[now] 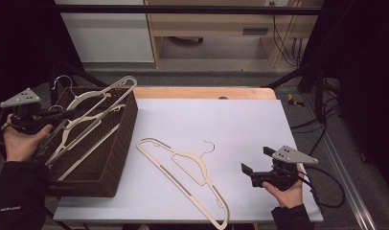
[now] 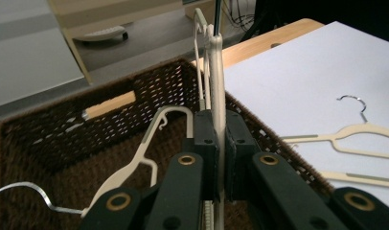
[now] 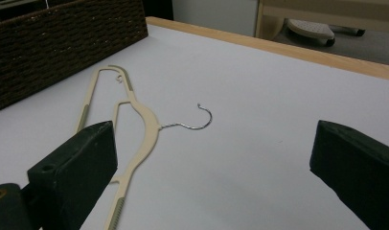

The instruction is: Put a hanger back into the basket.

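One cream hanger [image 2: 218,86], light, stiff and slick, sits clamped in the left tongs [image 2: 220,160] over the basket [image 1: 127,125] at left (grip its flat arm); right tongs [image 3: 216,177] gape.

hanger on table [image 1: 183,177] cut off at bottom edge; held hanger [image 2: 218,96] partly hidden by tongs

The bench [image 1: 240,124] lies open along its far and right edges; a wicker basket [image 1: 117,143] blocks the left edge, a hanger [image 1: 183,175] crosses the near middle.
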Motion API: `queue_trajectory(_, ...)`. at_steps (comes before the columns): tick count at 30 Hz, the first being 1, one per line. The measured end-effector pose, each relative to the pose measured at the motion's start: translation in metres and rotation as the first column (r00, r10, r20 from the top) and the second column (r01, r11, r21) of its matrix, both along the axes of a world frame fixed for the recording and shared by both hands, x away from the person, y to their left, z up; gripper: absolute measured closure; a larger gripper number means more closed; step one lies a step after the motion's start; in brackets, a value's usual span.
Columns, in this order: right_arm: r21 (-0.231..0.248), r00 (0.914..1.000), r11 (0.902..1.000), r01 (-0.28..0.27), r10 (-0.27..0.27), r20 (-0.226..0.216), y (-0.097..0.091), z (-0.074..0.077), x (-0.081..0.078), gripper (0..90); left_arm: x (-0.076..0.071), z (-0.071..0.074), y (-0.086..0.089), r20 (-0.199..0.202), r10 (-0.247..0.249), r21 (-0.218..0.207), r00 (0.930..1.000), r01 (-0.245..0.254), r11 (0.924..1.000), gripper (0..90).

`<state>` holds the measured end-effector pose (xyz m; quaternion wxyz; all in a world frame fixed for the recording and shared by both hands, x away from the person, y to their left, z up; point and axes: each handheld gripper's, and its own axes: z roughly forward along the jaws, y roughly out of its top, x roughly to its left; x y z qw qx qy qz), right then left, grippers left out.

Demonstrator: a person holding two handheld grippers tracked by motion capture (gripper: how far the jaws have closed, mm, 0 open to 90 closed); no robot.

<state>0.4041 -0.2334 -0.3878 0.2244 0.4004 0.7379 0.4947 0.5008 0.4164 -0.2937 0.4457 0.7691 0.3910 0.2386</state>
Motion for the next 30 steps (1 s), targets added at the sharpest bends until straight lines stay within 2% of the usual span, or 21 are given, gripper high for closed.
queue_trajectory(6,-0.006,1.0,1.0,0.0,0.0,-0.002,0.0,-0.001,0.0,2.5,-0.002,-0.007,0.016,-0.024,0.001,0.004,0.9997,-0.001,1.0,85.9)
queue_trajectory(11,-0.005,1.0,1.0,-0.001,0.001,-0.003,0.0,0.0,0.0,2.7,-0.003,-0.016,0.024,-0.07,0.002,0.022,0.9976,0.0,0.9998,86.0)
queue_trajectory(14,-0.005,1.0,1.0,-0.005,0.005,-0.004,0.001,-0.001,0.001,2.7,-0.002,-0.025,0.024,-0.089,0.004,0.006,0.996,-0.004,1.0,86.0)
queue_trajectory(16,-0.011,1.0,0.9999,-0.006,0.006,-0.004,0.001,-0.001,0.001,2.7,-0.001,-0.033,0.021,-0.109,0.0,-0.021,0.9941,-0.003,0.9998,86.0)
queue_trajectory(19,-0.006,1.0,1.0,-0.006,0.006,-0.005,0.001,-0.001,0.001,2.7,0.002,-0.043,0.015,-0.134,0.011,-0.018,0.9909,-0.013,0.9998,86.0)
queue_trajectory(21,-0.005,1.0,1.0,-0.001,0.001,-0.005,0.001,-0.001,0.001,2.8,0.004,-0.049,0.012,-0.155,0.023,-0.008,0.9876,-0.024,0.9997,85.9)
queue_trajectory(23,-0.004,1.0,1.0,-0.004,0.004,-0.005,0.001,-0.001,0.001,2.8,0.006,-0.055,0.011,-0.184,0.036,-0.008,0.9824,-0.038,0.9992,85.7)
queue_trajectory(24,-0.005,1.0,1.0,-0.008,0.008,-0.005,0.001,-0.001,0.0,2.8,0.007,-0.059,0.011,-0.21,0.041,-0.011,0.9768,-0.044,0.999,85.5)
queue_trajectory(26,-0.005,1.0,1.0,-0.008,0.008,-0.005,0.001,-0.001,0.001,2.8,0.009,-0.065,0.011,-0.225,0.06,-0.009,0.9726,-0.063,0.9979,85.0)
queue_trajectory(28,-0.006,1.0,1.0,-0.007,0.007,-0.005,0.001,-0.001,0.001,2.8,0.01,-0.071,0.013,-0.259,0.078,-0.007,0.9627,-0.082,0.9966,84.4)
queue_trajectory(30,-0.008,1.0,1.0,-0.005,0.005,-0.004,0.001,-0.001,0.001,2.8,0.011,-0.077,0.015,-0.281,0.114,-0.009,0.9531,-0.121,0.9926,83.1)
